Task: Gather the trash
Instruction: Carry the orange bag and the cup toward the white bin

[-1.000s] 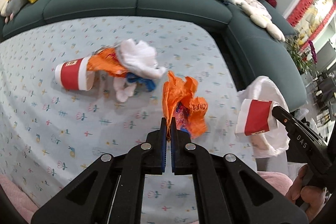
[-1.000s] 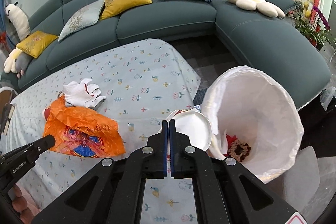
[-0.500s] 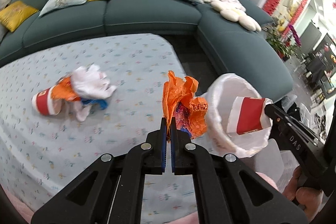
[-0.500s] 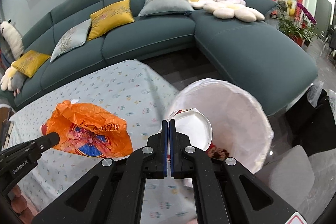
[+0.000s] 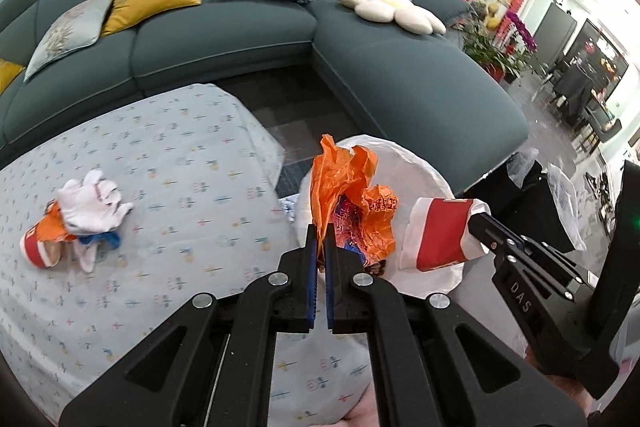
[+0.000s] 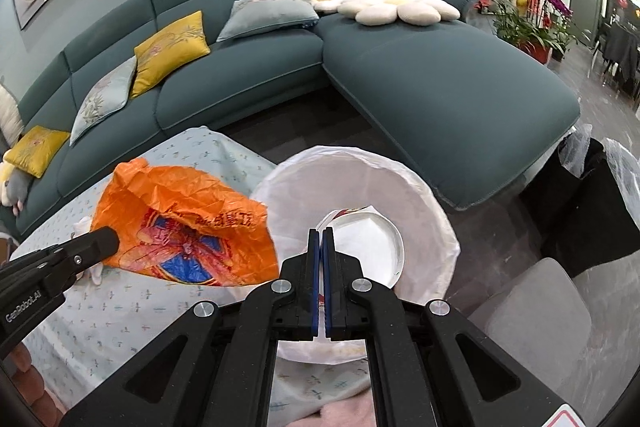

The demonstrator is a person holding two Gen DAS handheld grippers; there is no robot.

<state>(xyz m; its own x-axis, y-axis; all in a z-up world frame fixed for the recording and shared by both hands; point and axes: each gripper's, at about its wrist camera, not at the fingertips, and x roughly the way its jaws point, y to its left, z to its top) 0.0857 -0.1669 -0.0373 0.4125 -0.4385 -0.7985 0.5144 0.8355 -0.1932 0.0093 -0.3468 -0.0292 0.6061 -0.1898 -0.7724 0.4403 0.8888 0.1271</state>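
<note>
Here, the left gripper [image 5: 319, 241] jaws pinch a crumpled orange plastic bag [image 5: 352, 203] and the right gripper [image 6: 321, 247] jaws clamp a red-and-white paper cup [image 5: 440, 235], both over the white-lined bin [image 6: 420, 195] at twelve o'clock, seemingly for dropping.

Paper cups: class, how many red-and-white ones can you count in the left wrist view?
2: one cup held by the right gripper over the bin, one lying on the table under rubbish. Others may be hidden.

"DAS" stands on the right gripper [image 5: 480, 223] body; "GenRobot.AI" on the left gripper [image 6: 108, 241] (orange bag [image 6: 188, 227] print illegible)
</note>
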